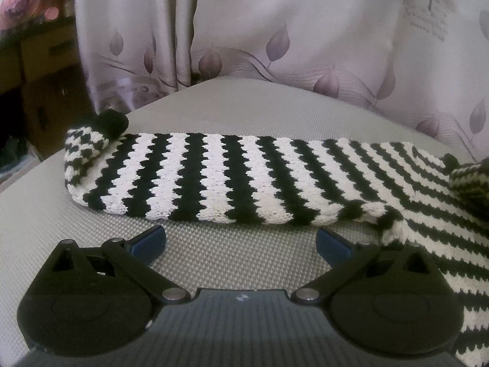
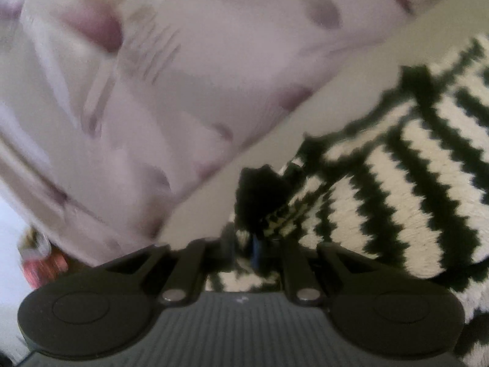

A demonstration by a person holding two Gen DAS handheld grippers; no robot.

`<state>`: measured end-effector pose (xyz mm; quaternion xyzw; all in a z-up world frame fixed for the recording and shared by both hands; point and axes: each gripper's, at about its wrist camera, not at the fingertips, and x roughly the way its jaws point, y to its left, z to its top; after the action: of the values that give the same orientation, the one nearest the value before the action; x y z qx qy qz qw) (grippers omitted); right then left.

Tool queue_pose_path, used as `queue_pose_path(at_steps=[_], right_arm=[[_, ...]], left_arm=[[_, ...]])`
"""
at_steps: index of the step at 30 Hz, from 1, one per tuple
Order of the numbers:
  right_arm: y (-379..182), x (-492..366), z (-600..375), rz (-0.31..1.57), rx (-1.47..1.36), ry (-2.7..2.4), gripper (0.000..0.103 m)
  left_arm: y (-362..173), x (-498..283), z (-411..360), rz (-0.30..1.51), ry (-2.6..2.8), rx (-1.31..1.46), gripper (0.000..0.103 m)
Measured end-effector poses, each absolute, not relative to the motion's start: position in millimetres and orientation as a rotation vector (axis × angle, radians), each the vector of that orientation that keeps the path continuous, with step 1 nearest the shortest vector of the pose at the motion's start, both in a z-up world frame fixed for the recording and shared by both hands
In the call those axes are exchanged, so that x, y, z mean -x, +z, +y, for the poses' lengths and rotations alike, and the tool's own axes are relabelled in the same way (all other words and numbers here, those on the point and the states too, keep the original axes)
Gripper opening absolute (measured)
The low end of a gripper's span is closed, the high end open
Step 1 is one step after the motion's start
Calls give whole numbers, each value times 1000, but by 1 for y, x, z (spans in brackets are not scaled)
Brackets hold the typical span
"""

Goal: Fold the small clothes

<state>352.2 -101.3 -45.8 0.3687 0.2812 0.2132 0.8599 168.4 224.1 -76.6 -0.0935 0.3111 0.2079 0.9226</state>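
Observation:
A black-and-white striped knit garment [image 1: 232, 180] lies on a grey woven surface [image 1: 238, 116], one sleeve stretched out to the left with a black cuff [image 1: 111, 124] folded over at its end. My left gripper [image 1: 240, 243] is open and empty, just in front of the sleeve's near edge. In the blurred right wrist view, my right gripper [image 2: 259, 246] is shut on a black-cuffed end [image 2: 259, 195] of the same striped garment [image 2: 406, 195] and holds it lifted.
A pale curtain with purple leaf prints [image 1: 275, 30] hangs close behind the grey surface. Brown drawers [image 1: 45, 61] stand at the far left. The curtain [image 2: 137, 91] also fills the left of the right wrist view.

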Motion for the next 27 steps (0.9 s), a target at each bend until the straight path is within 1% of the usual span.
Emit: queue_pose_path(at_steps=[1,2,4,5,6,7,9,10,14,18,21,24,27], right_arm=[[-46,-354,-94,604,-725,457,12],[-48,-356,-86,622,-665,466,17],[-46,-355,-73,637,-545,491,31],[-47,-352,-67,648,-491,514,53],[-45,-351,-58,655,-426,530,79],[-41,-343,-50,639,-330,533,86],[-33,-323,-43,557,-183,522,88],[-29,-315,-45,520,-163,515,88],[-16,-284,-88,457,-356,607,88],[-16,-238,-128,455,-404,631,88],[-21,-196,-156,466,-376,641,88],[-26,-154,-188,472,-346,615,88],[-31,-123,-220,481,-370,546,88]], left_arm=[[-76,-169,224,638,428,189,103],[-76,-168,223,636,429,187,103],[-76,-168,224,633,430,187,103],[-76,-168,224,632,432,187,103],[-76,-168,224,631,434,187,103],[-76,-167,224,631,434,188,103],[-76,-167,224,633,438,191,103],[-76,-167,225,635,437,194,103],[-76,-168,228,639,418,210,103],[-71,-155,238,604,323,282,99],[-64,-133,261,552,346,360,99],[-53,-102,302,494,405,436,99],[-43,-90,346,494,468,463,97]])
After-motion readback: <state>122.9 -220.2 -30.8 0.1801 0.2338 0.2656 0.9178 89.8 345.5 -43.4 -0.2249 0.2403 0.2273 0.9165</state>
